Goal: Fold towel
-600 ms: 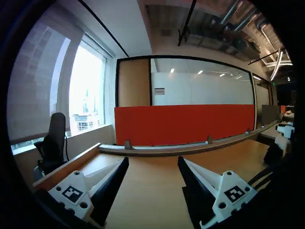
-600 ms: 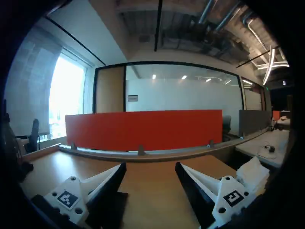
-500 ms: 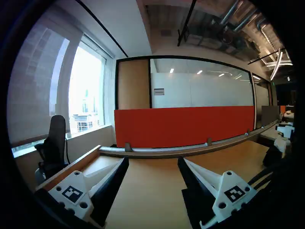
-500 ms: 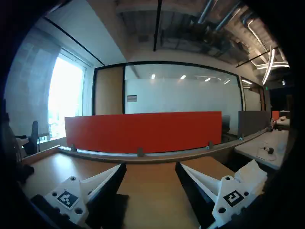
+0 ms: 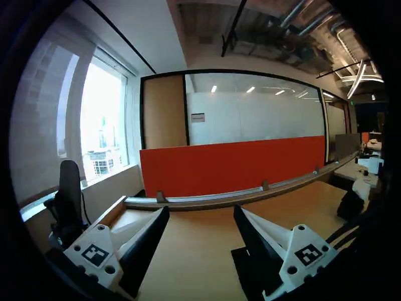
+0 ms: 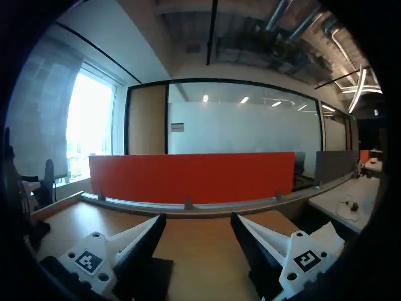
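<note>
The left gripper (image 5: 200, 208) has its jaws wide apart with nothing between them, only bare desk (image 5: 200, 251) showing in the gap; its black fingers (image 5: 148, 238) sit on white mounts with square markers. The right gripper (image 6: 198, 215) is spread just as wide and also holds nothing, over the same wooden desk (image 6: 200, 251). Just right of its right finger, at the near right edge of the right gripper view, lies a white heap that looks like the towel (image 6: 328, 235). It is pale, with ridged or layered edges and a peaked top, and is partly hidden behind the finger mount, so I cannot tell its long axis or which way it points. It lies apart from both jaws. A dark patch lies on the desk under the inner side of one finger in each view; I cannot tell whether it is shadow or a mat. At the far edge of the desk stands a low red screen (image 5: 230, 163) on a rail with small brackets, and behind it a glass wall (image 6: 240, 125) beside a wooden panel. To the left is a bright window (image 5: 100, 135) with a black chair (image 5: 67, 195) near it. To the right is a second, paler desk (image 6: 346, 193) with a small cabled item. Pipes run along the open ceiling.
</note>
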A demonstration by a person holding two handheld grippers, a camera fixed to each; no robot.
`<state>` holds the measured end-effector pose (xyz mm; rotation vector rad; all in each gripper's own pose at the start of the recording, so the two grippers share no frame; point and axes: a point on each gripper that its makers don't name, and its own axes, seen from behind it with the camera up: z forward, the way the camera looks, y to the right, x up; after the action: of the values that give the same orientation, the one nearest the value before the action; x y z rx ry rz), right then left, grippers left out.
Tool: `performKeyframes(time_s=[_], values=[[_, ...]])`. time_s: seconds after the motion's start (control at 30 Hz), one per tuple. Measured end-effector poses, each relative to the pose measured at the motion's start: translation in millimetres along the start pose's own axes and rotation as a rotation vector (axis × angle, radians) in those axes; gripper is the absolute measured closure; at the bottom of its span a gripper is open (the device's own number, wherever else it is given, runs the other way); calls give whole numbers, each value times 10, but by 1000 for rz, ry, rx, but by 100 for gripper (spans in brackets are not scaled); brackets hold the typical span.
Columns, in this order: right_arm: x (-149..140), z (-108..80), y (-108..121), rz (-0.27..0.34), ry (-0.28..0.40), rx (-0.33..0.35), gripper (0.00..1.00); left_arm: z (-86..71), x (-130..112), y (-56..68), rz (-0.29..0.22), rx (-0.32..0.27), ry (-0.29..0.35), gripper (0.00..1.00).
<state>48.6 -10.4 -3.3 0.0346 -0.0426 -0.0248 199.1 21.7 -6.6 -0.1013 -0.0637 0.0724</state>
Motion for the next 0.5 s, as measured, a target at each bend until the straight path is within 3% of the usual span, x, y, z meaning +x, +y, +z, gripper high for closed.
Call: performKeyframes(time_s=[0.2, 0.5], values=[[14, 8, -114, -49, -39, 57, 0, 2, -10, 189, 26, -80, -40, 5], [-69, 20, -433, -134, -122, 218, 0, 14, -14, 373, 30, -190, -88, 5]])
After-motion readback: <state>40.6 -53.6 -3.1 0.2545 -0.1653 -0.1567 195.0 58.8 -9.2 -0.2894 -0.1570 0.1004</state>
